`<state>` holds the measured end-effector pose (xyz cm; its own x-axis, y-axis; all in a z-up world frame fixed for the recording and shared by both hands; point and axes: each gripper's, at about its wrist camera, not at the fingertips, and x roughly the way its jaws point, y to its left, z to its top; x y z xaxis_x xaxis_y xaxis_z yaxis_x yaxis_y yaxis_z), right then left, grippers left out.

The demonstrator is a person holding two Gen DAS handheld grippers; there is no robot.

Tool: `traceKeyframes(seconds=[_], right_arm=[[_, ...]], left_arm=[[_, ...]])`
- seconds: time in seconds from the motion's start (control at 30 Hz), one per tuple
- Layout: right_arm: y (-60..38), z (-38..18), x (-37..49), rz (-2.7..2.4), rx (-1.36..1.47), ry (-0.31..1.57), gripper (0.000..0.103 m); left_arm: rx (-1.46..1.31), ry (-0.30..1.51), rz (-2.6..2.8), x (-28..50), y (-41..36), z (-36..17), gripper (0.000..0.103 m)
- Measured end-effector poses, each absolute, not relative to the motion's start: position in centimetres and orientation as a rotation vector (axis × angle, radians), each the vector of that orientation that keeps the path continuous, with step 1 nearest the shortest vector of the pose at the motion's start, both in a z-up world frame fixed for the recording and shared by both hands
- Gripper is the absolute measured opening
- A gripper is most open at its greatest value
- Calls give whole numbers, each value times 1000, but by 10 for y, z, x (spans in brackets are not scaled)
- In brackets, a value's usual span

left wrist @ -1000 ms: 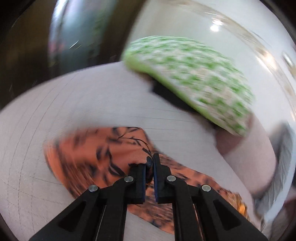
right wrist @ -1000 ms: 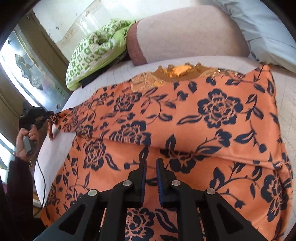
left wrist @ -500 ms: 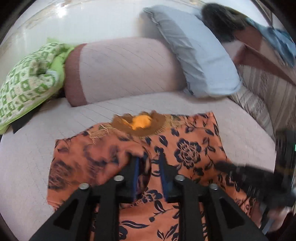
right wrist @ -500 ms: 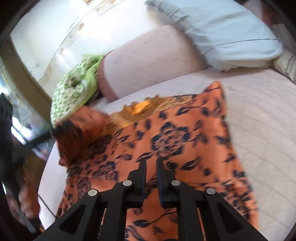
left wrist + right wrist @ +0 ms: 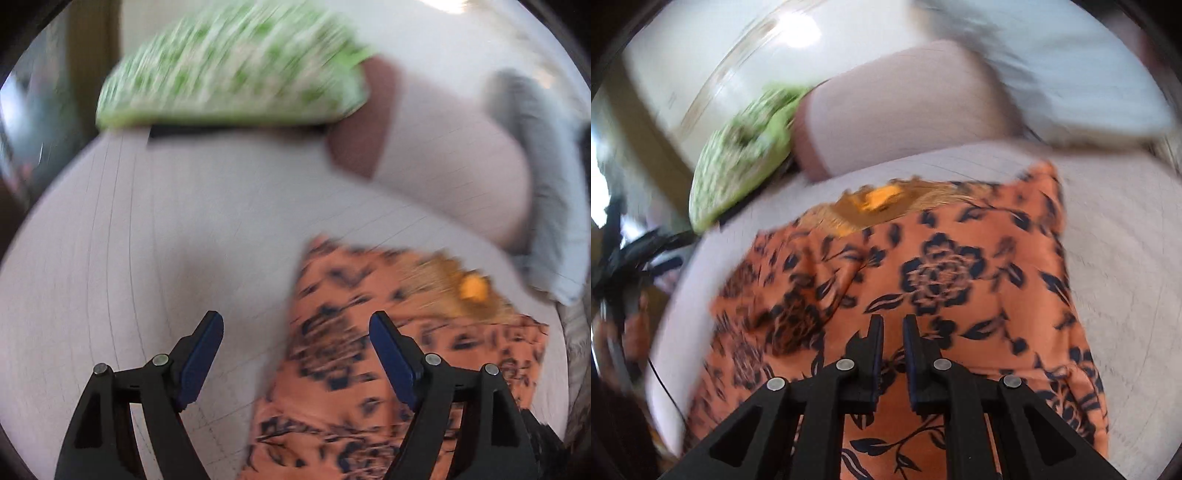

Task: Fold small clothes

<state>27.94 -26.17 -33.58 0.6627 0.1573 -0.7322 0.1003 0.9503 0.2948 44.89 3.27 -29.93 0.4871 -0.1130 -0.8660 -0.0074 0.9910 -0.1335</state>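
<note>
An orange garment with dark blue flowers (image 5: 942, 277) lies flat on the pale bed sheet (image 5: 147, 240), its gold collar (image 5: 879, 199) at the far end. In the left wrist view the garment (image 5: 332, 369) fills the lower right and its left edge runs between my fingers. My left gripper (image 5: 295, 319) hovers over that edge, jaws wide and still opening, pads touching nothing. My right gripper (image 5: 892, 321) is shut low over the garment's near middle. I cannot tell whether it pinches any cloth.
A green patterned pillow (image 5: 229, 70) lies at the head of the bed, with a pink bolster (image 5: 443, 166) and a grey-blue pillow (image 5: 554, 206) beside it. Bare sheet spreads left of the garment. At the left rim of the right wrist view a blurred hand (image 5: 631, 325) shows.
My left gripper carried the sleeve in over the garment, let go of it and opened wide, then swung back to the left edge. The right gripper stayed shut and shifted only slightly.
</note>
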Motion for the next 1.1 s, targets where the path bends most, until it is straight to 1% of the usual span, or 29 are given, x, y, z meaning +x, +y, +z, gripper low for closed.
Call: traceKeyframes(seconds=[0.1, 0.2, 0.43, 0.5, 0.57, 0.6, 0.67, 0.7, 0.73, 0.77, 0.8, 0.83, 0.9, 0.97, 1.0, 1.03, 1.1], right_arm=[[-226, -322, 282, 60, 127, 837, 13], [-184, -308, 290, 55, -138, 803, 13], [-111, -311, 309, 136, -516, 830, 13], [-102, -311, 314, 179, -504, 850, 13], [-108, -301, 320, 210, -352, 844, 13], [-114, -292, 315, 219, -272, 811, 13], [-138, -264, 292, 261, -13, 663, 13], [-149, -258, 279, 284, 100, 587, 20], [-158, -256, 268, 301, 197, 517, 68], [-169, -261, 259, 300, 297, 445, 102], [-173, -265, 258, 270, 320, 433, 103], [-173, -271, 264, 230, 310, 468, 103], [-165, -279, 284, 200, 236, 624, 102], [-145, -284, 297, 193, 80, 723, 102], [-134, -286, 301, 181, -16, 756, 99], [-121, -289, 305, 178, -140, 783, 94], [-104, -291, 310, 199, -314, 804, 92]], left_arm=[[-151, 1177, -24, 455, 45, -331, 81], [-91, 1214, 4, 455, 39, -343, 81], [-73, 1278, -16, 457, 30, -362, 82], [-92, 1285, -23, 456, 33, -362, 82], [-100, 1290, -25, 455, 38, -362, 82], [-102, 1292, -26, 459, 44, -361, 82], [-95, 1294, -26, 465, 51, -362, 82], [-90, 1293, -26, 465, 51, -362, 82], [-88, 1294, -26, 465, 51, -361, 82], [-87, 1295, -28, 464, 49, -362, 82], [-86, 1296, -32, 464, 47, -362, 82], [-85, 1295, -36, 463, 46, -361, 82], [-82, 1293, -37, 461, 44, -358, 82], [-91, 1289, -30, 459, 46, -356, 82], [-98, 1288, -27, 459, 48, -355, 82], [-106, 1289, -24, 458, 49, -354, 82], [-117, 1294, -25, 458, 53, -354, 82]])
